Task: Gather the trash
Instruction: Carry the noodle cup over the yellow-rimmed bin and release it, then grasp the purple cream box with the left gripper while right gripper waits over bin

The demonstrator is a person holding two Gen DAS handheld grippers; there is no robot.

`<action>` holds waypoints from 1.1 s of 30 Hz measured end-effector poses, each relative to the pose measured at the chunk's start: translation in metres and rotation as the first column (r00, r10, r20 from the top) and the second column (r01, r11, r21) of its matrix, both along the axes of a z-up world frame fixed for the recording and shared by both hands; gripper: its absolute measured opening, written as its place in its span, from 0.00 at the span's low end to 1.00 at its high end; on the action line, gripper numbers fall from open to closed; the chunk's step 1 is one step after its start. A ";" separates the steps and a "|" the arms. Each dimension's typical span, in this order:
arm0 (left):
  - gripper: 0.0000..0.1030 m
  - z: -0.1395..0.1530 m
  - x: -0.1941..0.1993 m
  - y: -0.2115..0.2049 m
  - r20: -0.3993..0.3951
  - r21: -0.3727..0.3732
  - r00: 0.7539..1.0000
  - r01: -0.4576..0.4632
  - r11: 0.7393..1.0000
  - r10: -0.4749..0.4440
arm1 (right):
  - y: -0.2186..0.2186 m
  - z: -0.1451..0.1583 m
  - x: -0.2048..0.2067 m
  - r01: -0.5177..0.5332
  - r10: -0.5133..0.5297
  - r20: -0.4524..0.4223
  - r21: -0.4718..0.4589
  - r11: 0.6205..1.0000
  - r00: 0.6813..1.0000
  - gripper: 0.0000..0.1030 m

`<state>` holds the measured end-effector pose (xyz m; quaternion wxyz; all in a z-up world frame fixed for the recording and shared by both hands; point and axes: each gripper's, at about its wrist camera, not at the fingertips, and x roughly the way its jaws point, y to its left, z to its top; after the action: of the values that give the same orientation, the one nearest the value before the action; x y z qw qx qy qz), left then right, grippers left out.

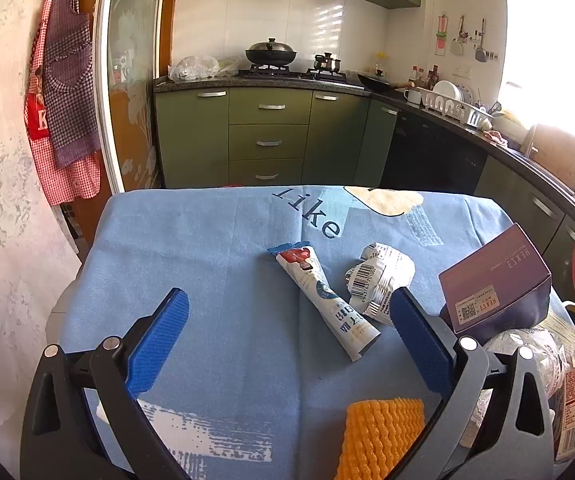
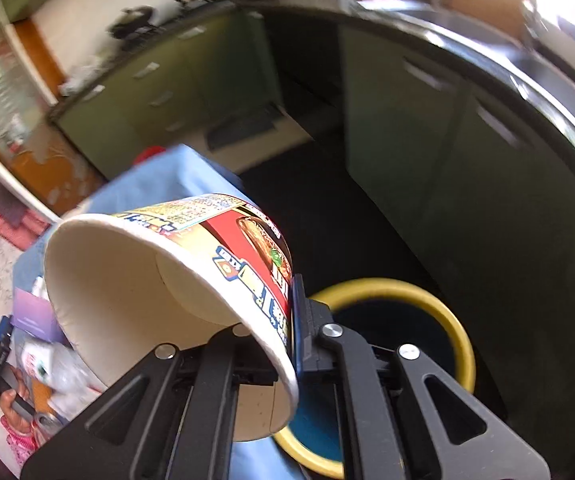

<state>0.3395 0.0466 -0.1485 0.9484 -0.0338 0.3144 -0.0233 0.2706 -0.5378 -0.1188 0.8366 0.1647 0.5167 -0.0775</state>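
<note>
The blue tablecloth (image 1: 215,264) is bare at the left and centre of the frame — a gripper passes freely there. At centre right a tube (image 1: 327,300), a crumpled wrapper (image 1: 379,280) and a purple box (image 1: 495,280) crowd the way; an orange sponge (image 1: 379,440) lies at the lower right.

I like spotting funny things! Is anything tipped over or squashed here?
Yes. The noodle cup is tipped sideways, its wall pinched by the right tool above the yellow-rimmed bin. On the blue tablecloth, a white wrapper is crumpled into a ball.
</note>
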 end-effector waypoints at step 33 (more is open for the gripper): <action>0.97 0.031 -0.030 -0.045 0.036 0.037 0.957 0.287 0.957 -0.288 | -0.044 -0.138 0.000 0.098 -0.064 -0.216 0.151 0.984 0.974 0.45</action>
<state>0.3098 0.0013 -0.1175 0.9416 0.0277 0.2966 -0.1568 0.2705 -0.5820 -0.2569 0.7573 0.2434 0.5998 -0.0868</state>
